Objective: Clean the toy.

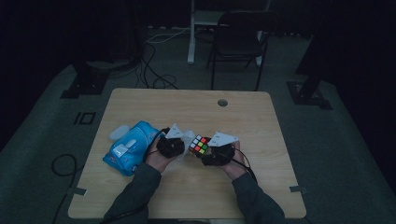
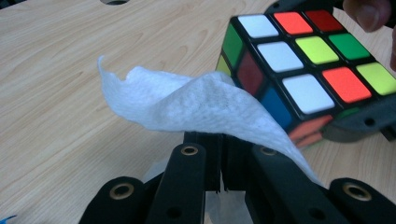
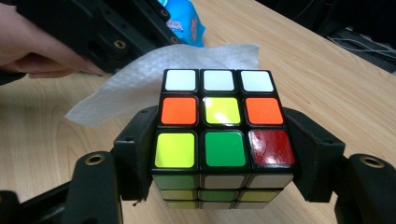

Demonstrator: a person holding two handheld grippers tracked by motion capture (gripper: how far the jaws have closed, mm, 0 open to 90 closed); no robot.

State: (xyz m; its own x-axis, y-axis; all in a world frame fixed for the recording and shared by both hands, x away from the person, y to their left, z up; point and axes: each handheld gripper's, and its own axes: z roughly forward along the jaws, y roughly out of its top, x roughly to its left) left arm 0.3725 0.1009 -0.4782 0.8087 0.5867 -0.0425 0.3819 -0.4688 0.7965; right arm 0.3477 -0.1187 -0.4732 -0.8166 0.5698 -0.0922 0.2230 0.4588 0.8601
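Left gripper view, left gripper point(image 2: 223, 163) fingers pinching white wipe point(image 2: 196, 105), right gripper point(image 3: 224, 154) fingers clamping puzzle cube point(image 3: 222, 126)

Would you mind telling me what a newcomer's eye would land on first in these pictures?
The bright puzzle cube, clamped in the right gripper near the table's centre. Next, the white wipe pinched in the left gripper, its edge against the cube, and the blue wipes pack at the left.
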